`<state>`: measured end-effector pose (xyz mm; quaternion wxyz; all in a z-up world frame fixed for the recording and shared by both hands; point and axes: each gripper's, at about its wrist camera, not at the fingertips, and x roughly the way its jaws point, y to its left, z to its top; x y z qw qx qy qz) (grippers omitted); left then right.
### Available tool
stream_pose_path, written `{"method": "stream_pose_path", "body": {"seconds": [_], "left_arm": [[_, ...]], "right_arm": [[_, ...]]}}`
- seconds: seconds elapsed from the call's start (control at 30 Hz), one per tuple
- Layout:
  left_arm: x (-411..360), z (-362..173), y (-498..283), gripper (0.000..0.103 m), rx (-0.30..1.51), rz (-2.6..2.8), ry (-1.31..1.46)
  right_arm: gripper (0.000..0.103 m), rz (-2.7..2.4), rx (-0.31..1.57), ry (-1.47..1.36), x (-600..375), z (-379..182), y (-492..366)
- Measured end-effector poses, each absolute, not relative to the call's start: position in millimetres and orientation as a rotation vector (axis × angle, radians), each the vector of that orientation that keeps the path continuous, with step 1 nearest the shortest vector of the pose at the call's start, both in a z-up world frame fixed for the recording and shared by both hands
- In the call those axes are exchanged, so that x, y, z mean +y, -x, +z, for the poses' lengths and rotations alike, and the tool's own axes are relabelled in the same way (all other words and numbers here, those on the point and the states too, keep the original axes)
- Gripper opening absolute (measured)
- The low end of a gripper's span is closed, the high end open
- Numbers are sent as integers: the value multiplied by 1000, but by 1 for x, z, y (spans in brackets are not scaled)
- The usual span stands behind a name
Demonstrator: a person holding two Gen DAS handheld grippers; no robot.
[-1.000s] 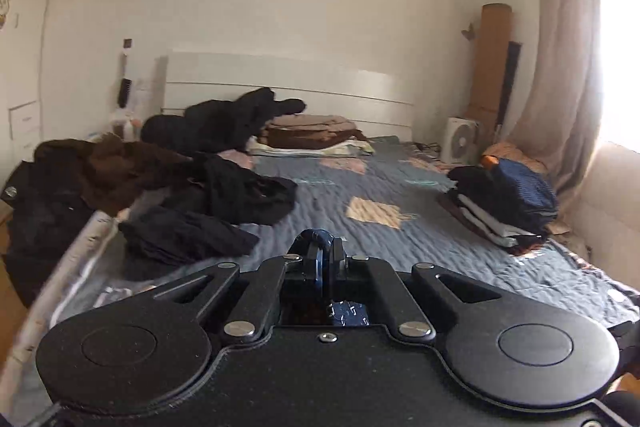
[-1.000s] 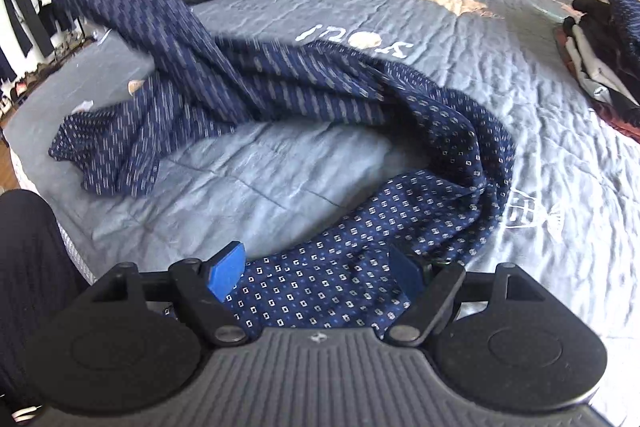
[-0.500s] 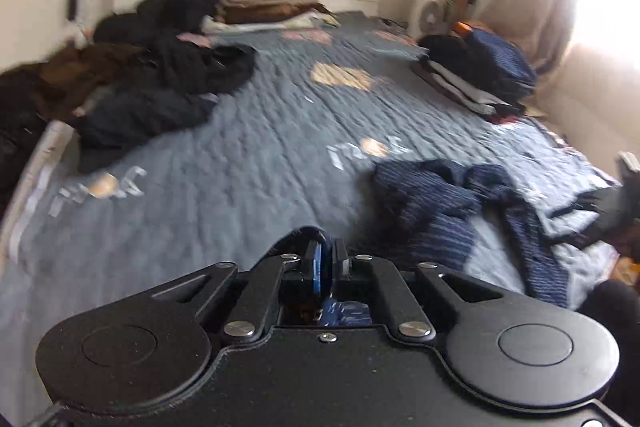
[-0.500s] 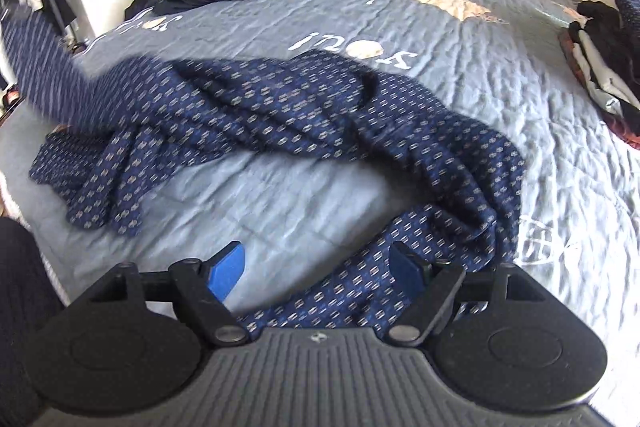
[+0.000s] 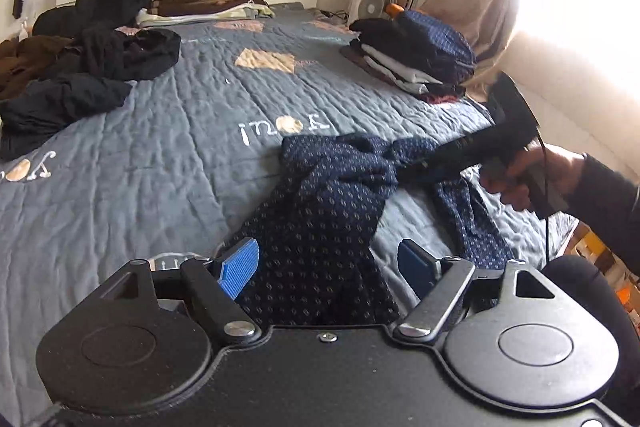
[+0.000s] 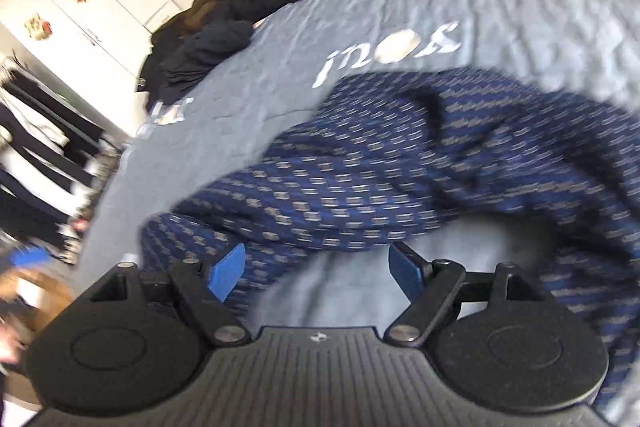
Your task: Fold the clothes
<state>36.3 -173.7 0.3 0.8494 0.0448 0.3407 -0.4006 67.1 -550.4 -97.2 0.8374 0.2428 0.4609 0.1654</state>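
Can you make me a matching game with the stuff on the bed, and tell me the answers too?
Things:
1. dotted blue garment
2. folded stack
3. loose dark heap
4. white fan

Places:
A. on the bed's window side
B. at the near end of the bed, under the left tongs
C. beyond the bed, beside the curtain
D. on the bed's far-left side

Pairs: 1-B, 2-A, 3-D, 4-C

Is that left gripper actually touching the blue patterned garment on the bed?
Cannot tell. In the left wrist view the left gripper is opening, with the patterned garment between its blue pads; neither contact nor a gap shows plainly.
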Motion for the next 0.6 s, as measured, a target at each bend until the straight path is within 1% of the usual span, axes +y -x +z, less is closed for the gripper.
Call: {"method": "stream_pose_path", "body": {"seconds": [0.1,0.2,0.4,0.5,0.53,0.57,0.6], "left_arm": [[-175,-12,-29,76,747,-843,-69],[-191,-31,-15,76,764,-851,-164],[-251,-79,19,76,756,-897,-489],[-273,-107,12,76,783,-872,-542],[-277,-116,8,71,790,-843,-562],[-281,-124,4,62,796,-813,-582],[-282,-131,1,37,799,-776,-610]], "right_arm": [[78,357,1031,-670,-546,-111,-82],[78,346,1057,-761,-541,-125,-92],[78,284,1000,-787,-537,-120,-111],[77,250,985,-770,-538,-113,-122],[76,243,974,-765,-539,-112,-125],[75,235,958,-765,-540,-110,-127],[69,227,936,-767,-541,-109,-130]]}}
